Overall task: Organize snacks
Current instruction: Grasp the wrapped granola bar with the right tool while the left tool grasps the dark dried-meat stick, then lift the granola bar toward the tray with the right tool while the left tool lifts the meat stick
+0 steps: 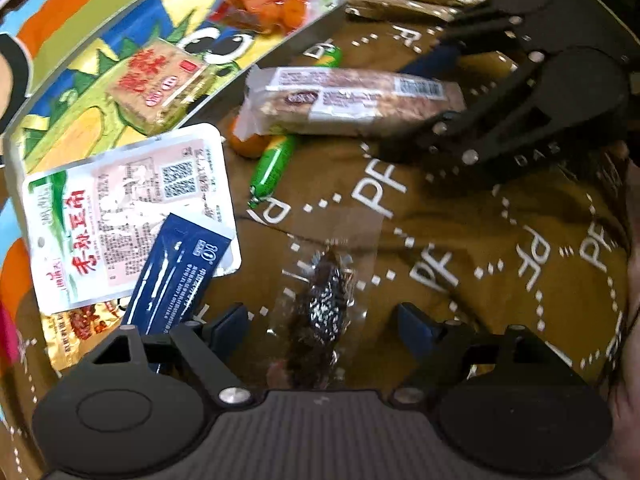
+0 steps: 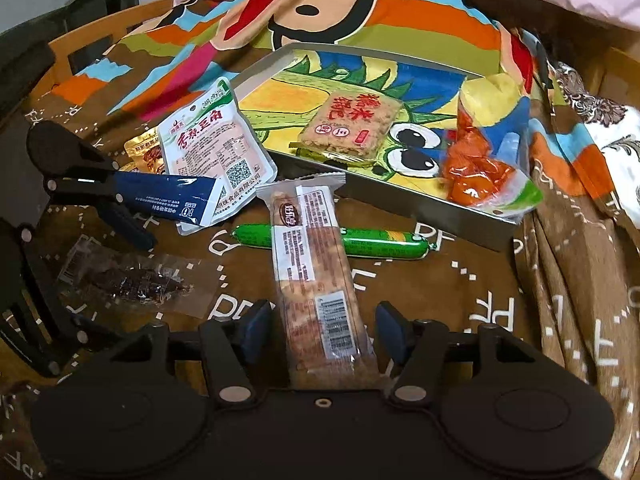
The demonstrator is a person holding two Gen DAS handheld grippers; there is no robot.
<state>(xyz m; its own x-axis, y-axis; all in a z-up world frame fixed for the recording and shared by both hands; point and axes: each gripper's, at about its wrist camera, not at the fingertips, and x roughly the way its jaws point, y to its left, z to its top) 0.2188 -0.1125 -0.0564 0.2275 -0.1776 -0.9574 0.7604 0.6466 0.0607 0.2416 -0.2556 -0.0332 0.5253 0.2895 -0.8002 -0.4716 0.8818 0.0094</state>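
I judge a pick-up in hand: my right gripper [image 2: 318, 326], fingers apart, straddles the bar [image 2: 316, 280] at 6 o'clock of the tray [image 2: 420, 200]; left gripper [image 1: 324, 320], likewise apart, straddles the clear packet [image 1: 324, 292]; next, clamp and lift.

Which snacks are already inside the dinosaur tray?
Two: the square rice cracker lying flat on the tray, and the bag of orange pieces draped over its edge. The rest lie outside on the brown cloth.
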